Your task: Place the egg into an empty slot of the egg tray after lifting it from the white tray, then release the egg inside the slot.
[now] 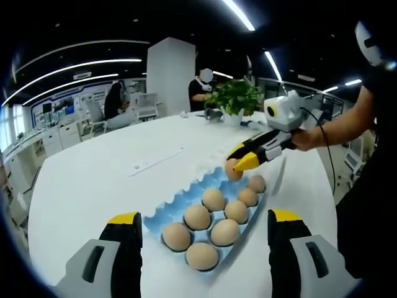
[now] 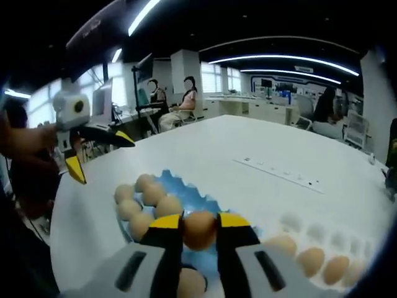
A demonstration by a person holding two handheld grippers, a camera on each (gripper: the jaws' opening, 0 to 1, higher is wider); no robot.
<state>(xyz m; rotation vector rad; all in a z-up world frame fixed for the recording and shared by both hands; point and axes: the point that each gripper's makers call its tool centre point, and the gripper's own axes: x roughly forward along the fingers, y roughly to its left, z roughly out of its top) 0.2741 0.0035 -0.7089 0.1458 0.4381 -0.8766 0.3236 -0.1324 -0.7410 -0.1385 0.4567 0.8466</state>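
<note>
A blue egg tray (image 1: 162, 211) lies on the white table, with several brown eggs (image 1: 197, 216) in its slots. My right gripper (image 1: 239, 160) comes in from the right, shut on a brown egg (image 1: 233, 169) just above the tray's far end. In the right gripper view, that egg (image 2: 200, 230) sits between my right gripper's (image 2: 200, 225) yellow-tipped jaws over the blue egg tray (image 2: 186, 194). The white tray (image 2: 313, 234) holding more eggs lies to the lower right. My left gripper (image 1: 205, 218) stands open near the tray's close end with nothing in it, and appears again, left gripper (image 2: 101, 155), at the left.
A potted green plant (image 1: 234, 98) stands at the table's far side. A flat white power strip (image 1: 155, 162) lies on the table left of the tray, power strip (image 2: 279, 171). People sit at desks in the background. A person's arm (image 1: 347, 121) holds the right gripper.
</note>
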